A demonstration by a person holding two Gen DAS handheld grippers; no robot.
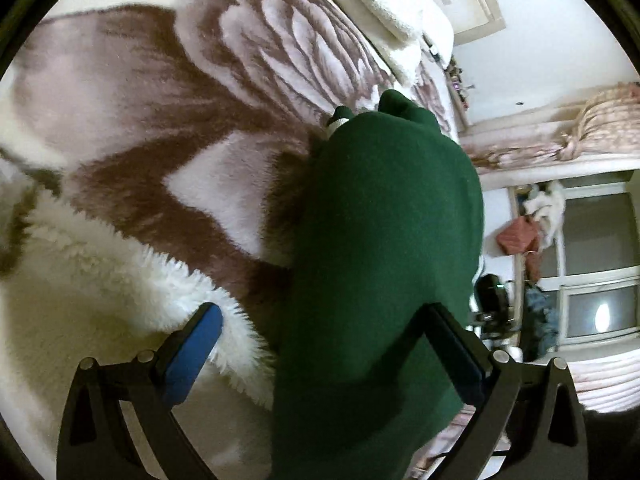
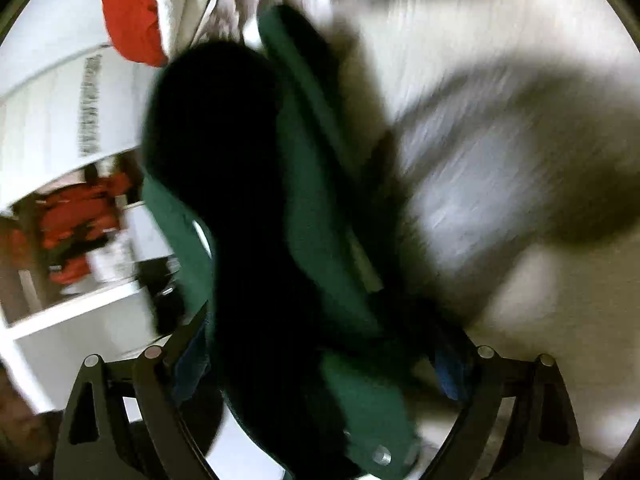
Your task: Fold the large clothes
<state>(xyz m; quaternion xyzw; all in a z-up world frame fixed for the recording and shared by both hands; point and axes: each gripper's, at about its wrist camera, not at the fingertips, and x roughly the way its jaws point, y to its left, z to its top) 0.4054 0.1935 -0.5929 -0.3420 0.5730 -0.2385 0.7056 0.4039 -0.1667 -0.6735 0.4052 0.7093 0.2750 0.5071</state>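
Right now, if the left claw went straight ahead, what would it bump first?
Most likely the green garment. It already lies between the open left claw and stretches ahead of it. Beyond it lies the brown-and-white blanket, though depth is hard to judge.

A bed [image 1: 120,92] under a brown-and-pale plush blanket [image 1: 168,128] filled the view from nine to twelve o'clock, with a white fleece throw [image 1: 80,288] at seven. At three o'clock stood a white wall [image 1: 532,60], pink gathered curtains [image 1: 600,120] and a window [image 1: 600,300] catching a lamp's reflection. A red cushion [image 2: 128,12] lay at eleven.
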